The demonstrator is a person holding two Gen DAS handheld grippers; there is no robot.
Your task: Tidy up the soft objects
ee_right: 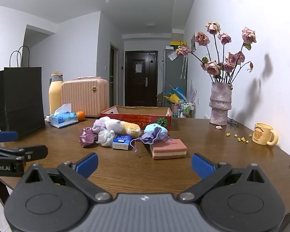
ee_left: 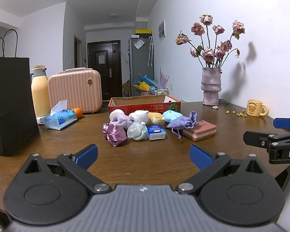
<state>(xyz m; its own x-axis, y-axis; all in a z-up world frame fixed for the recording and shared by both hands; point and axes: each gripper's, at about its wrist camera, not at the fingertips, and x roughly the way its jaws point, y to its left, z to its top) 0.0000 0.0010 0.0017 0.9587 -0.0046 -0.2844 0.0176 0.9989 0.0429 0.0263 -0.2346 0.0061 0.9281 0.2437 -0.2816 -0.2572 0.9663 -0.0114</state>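
We hold the left hand-held gripper [ee_left: 143, 157] with its jaws spread wide and nothing between them, low over the near edge of the brown bench [ee_left: 145, 154]. The right hand-held gripper [ee_right: 144, 164] is just as wide and empty, level with it on the right.

Ahead of both, well apart from the blue pads, we see the soft things heaped mid-bench: a shiny purple pouch [ee_left: 114, 133], a crumpled pale bag [ee_left: 137, 131], a blue-and-white tissue pack [ee_left: 156, 132], a white plush [ee_left: 139, 116], a yellow plush [ee_left: 154, 118], a teal plush [ee_left: 172, 115] and a lilac drawstring bag [ee_left: 180, 122]. A pink layered sponge [ee_left: 200, 130] lies just beside the bag. Right behind the heap stands an open red cardboard box [ee_left: 145, 106].

Farther out we see a black paper bag [ee_left: 11, 104], a vase of dried roses [ee_left: 210, 86] and a yellow mug [ee_left: 256, 107].
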